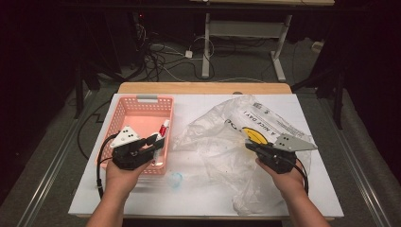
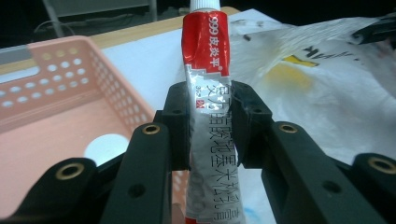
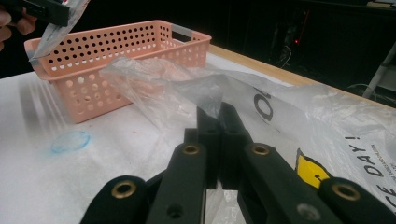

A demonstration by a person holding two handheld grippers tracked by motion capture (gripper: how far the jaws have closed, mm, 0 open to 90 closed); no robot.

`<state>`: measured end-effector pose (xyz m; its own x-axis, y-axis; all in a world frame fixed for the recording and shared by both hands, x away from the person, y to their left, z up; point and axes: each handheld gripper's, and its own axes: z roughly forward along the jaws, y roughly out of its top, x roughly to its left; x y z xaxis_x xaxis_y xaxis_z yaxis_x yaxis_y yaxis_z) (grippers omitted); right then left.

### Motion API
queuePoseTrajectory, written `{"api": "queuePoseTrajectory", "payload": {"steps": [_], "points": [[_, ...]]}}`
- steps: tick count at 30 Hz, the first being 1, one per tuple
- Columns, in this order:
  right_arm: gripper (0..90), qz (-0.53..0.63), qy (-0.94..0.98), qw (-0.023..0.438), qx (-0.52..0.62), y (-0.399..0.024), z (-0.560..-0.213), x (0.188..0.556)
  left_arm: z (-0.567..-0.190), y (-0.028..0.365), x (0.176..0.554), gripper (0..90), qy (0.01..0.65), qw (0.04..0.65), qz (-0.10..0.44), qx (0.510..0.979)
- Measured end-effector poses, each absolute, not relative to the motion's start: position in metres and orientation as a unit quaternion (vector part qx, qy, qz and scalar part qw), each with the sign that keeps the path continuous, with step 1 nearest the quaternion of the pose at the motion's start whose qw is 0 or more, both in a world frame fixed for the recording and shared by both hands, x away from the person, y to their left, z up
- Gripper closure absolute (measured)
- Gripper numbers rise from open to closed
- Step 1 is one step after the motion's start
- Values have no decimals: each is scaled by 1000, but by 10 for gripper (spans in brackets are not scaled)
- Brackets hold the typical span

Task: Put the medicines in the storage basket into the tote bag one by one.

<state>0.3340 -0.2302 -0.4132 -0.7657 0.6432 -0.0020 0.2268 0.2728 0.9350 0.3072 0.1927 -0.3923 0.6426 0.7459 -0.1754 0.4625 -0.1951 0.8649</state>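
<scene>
My left gripper (image 2: 212,123) pinches the red-and-silver tube (image 2: 210,107) above the pink basket (image 1: 124,116), not yet dropped in, while my right gripper (image 3: 218,122), jaws pressed together, pinches the clear plastic bag (image 3: 187,88) just beside that basket.

The tube (image 2: 210,107) is cut off above its cap and below the left gripper (image 2: 211,116), whose pads cover part of its print. The plastic bag (image 3: 205,88) hides the right gripper (image 3: 218,109) tips; bag contents beyond them cannot be told
</scene>
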Motion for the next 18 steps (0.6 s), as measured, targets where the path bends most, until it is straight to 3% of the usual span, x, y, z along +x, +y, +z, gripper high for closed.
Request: {"api": "queuePoseTrajectory", "payload": {"steps": [18], "points": [[900,532,759,223,303,-221,-392,346,-405,129,298,685,333,491,107,798]]}}
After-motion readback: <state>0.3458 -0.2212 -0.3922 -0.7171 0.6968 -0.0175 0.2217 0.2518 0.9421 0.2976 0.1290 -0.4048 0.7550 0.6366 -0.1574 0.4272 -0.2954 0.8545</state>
